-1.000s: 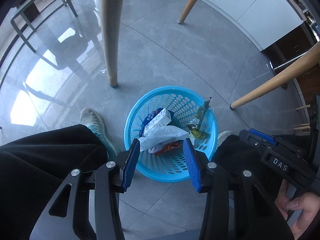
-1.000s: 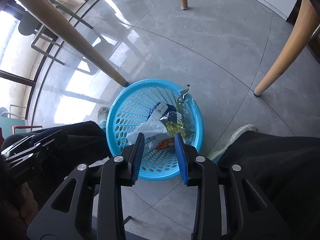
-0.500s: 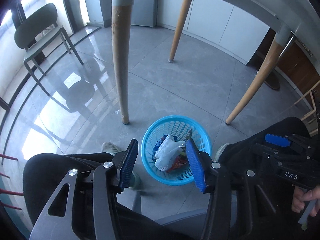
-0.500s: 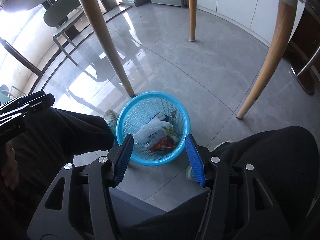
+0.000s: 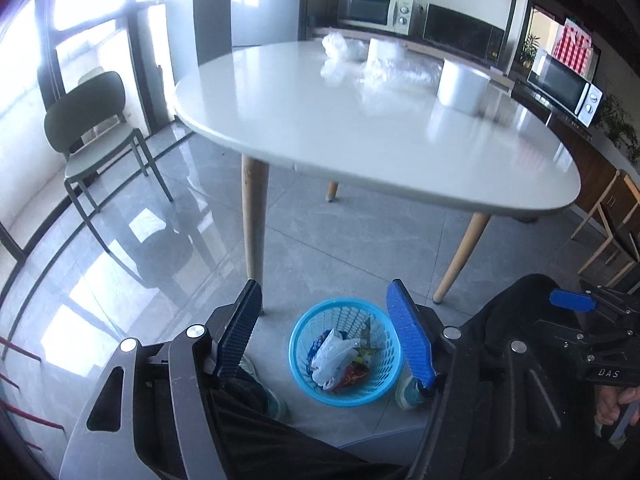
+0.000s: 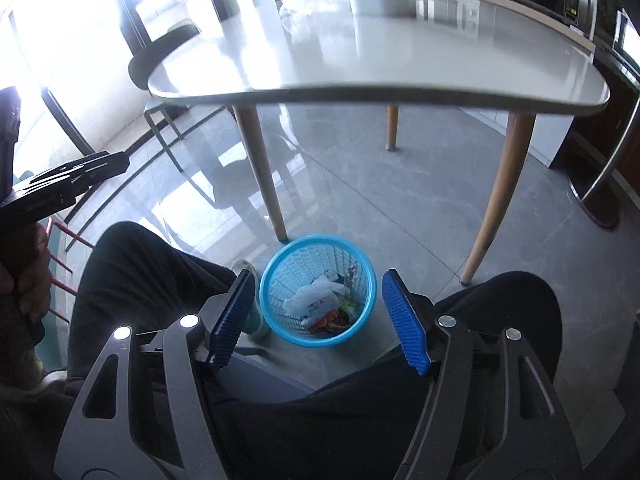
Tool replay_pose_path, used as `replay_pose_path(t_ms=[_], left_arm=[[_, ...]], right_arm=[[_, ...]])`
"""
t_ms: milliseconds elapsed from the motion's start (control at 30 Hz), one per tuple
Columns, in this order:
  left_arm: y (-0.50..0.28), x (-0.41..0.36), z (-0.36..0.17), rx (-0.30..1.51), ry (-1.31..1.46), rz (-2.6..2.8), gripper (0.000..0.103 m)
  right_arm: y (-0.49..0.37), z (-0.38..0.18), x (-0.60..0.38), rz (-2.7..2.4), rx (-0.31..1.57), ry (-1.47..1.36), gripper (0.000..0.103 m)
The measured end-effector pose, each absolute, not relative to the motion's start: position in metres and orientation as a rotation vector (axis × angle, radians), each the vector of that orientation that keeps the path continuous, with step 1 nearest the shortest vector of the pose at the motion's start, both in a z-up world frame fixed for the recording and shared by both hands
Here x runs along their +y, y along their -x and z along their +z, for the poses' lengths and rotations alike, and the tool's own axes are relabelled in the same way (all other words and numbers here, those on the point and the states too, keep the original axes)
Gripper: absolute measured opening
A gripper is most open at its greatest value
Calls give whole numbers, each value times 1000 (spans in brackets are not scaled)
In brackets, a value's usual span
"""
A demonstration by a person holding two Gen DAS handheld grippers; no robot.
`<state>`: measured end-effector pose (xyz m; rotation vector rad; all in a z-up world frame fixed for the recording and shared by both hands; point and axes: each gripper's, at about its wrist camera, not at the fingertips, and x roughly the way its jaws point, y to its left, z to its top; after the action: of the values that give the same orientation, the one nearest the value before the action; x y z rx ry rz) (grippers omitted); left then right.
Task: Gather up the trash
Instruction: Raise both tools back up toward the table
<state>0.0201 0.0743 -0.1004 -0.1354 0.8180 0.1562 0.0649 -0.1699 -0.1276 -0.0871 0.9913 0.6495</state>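
The left gripper [image 5: 326, 326] hung empty, jaws wide apart, above a blue basket [image 5: 346, 390] of trash [image 5: 332, 356]. A white table [image 5: 360, 136] stood beyond.

White oval table [image 5: 360, 136] w/ wooden legs, green chair [image 5: 94, 136], microwaves [image 5: 376, 6] on counter, grey tile floor [image 5: 352, 248]

1 basket [image 5: 383, 384], 1 table [image 5: 360, 132], 2 microwaves [image 5: 376, 6], 1 chair [image 5: 86, 120].

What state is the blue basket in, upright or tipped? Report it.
Upright. The blue basket stands on the floor with its rim facing up, and trash sits inside it.
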Motion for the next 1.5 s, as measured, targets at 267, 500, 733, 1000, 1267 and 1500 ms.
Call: replay_pose_path(t_ms=[267, 500, 733, 1000, 1267, 1500], left_arm=[[-16, 61, -54, 716, 116, 141, 73], [-26, 56, -19, 620, 96, 141, 76], [-47, 53, -5, 585, 94, 124, 76], [-81, 52, -3, 597, 71, 88, 77], [-121, 44, -13, 636, -65, 94, 78], [-167, 46, -20, 689, -108, 38, 78]], right_arm=[[-63, -55, -188, 647, 826, 25, 73], [-74, -18, -205, 620, 736, -27, 80], [-94, 2, -210, 588, 693, -53, 82], [-133, 7, -210, 536, 683, -66, 83], [-184, 8, -199, 527, 692, -64, 83], [-237, -3, -177, 524, 752, -51, 83]])
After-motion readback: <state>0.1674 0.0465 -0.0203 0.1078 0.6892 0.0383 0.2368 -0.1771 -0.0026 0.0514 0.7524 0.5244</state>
